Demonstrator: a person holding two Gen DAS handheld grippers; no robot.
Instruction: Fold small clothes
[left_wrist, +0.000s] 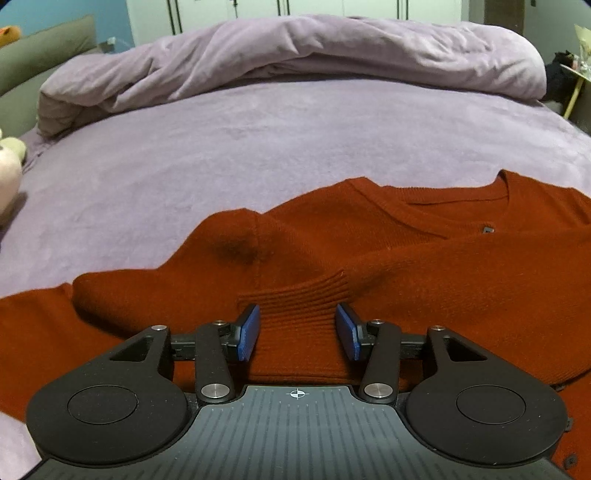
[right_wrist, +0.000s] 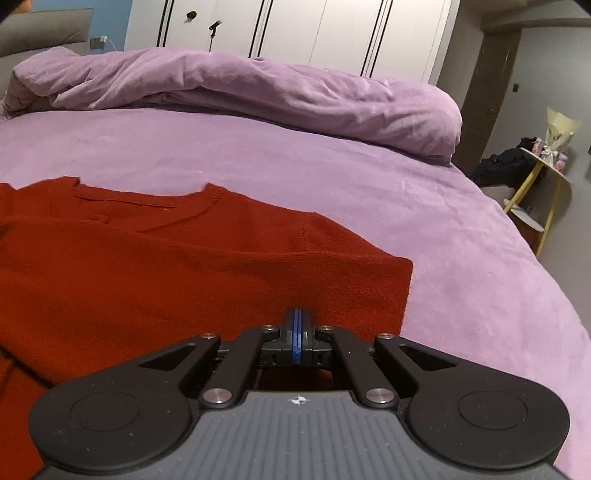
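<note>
Rust-red knitted sweater (left_wrist: 424, 258): laid flat on the lilac plush-covered bed (left_wrist: 258, 147), neckline turned toward the far side; one sleeve is folded across the body, its ribbed cuff (left_wrist: 299, 299) lying between the blue pads of the left tongs.

Left tongs (left_wrist: 298, 330): seen spread apart, one pad on either side of the cuff; contact with the fabric cannot be told.

Right tongs (right_wrist: 298, 325): blue pads pressed together, closed at the near right edge of the sweater (right_wrist: 184, 277); whether cloth is pinched between them cannot be told.

Crumpled lilac duvet (right_wrist: 258, 92): heaped along the far side of the bed.

White wardrobe doors (right_wrist: 314, 33): seen behind the duvet.

Yellow-legged side table (right_wrist: 543, 184): placed to the right of the bed.
</note>
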